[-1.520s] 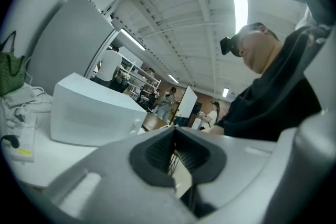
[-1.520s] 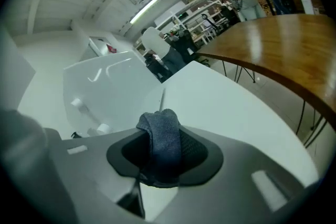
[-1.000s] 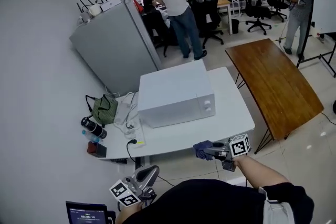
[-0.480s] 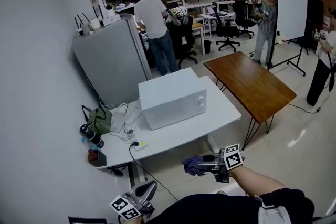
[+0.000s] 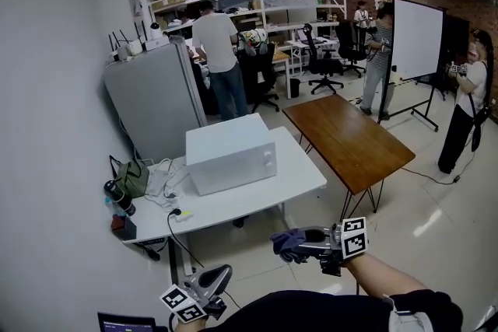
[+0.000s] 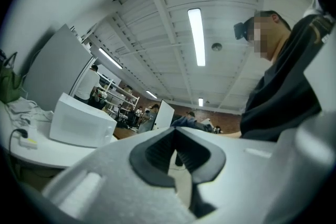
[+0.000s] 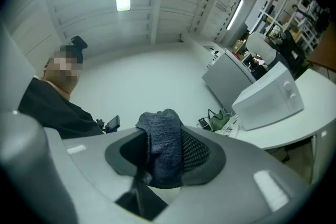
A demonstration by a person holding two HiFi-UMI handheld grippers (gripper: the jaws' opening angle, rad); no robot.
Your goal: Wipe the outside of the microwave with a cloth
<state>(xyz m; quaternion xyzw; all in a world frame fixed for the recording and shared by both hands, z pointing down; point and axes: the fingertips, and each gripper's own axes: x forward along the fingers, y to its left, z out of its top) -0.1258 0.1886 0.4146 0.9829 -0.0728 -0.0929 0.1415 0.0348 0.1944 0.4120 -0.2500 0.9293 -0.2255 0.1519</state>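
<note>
While the white, box-shaped microwave (image 5: 232, 153) sits on the white table (image 5: 272, 186), both tools hang well short of it, low and near the person's body. The right gripper (image 5: 298, 243) is clamped on a dark blue cloth (image 5: 285, 242), which bunches out past its tip toward the table without touching it. In the right gripper view the cloth (image 7: 163, 149) is a soft, coarse-woven fold, pinched upright between dark, mesh-textured pads (image 7: 197, 152) set in smooth grey plastic. The microwave (image 7: 270, 94) lies up and to the right of it, well apart, with a matte smooth shell and two round knobs on its front panel. The left gripper (image 5: 220, 274) is lower and further left, nearer the table's corner. In its own view the jaws are pressed together at the tips with nothing between them, and the microwave (image 6: 79, 124) stands off to the left. A glossy brown wooden table (image 5: 346, 140) with thin metal legs adjoins the white one.
</note>
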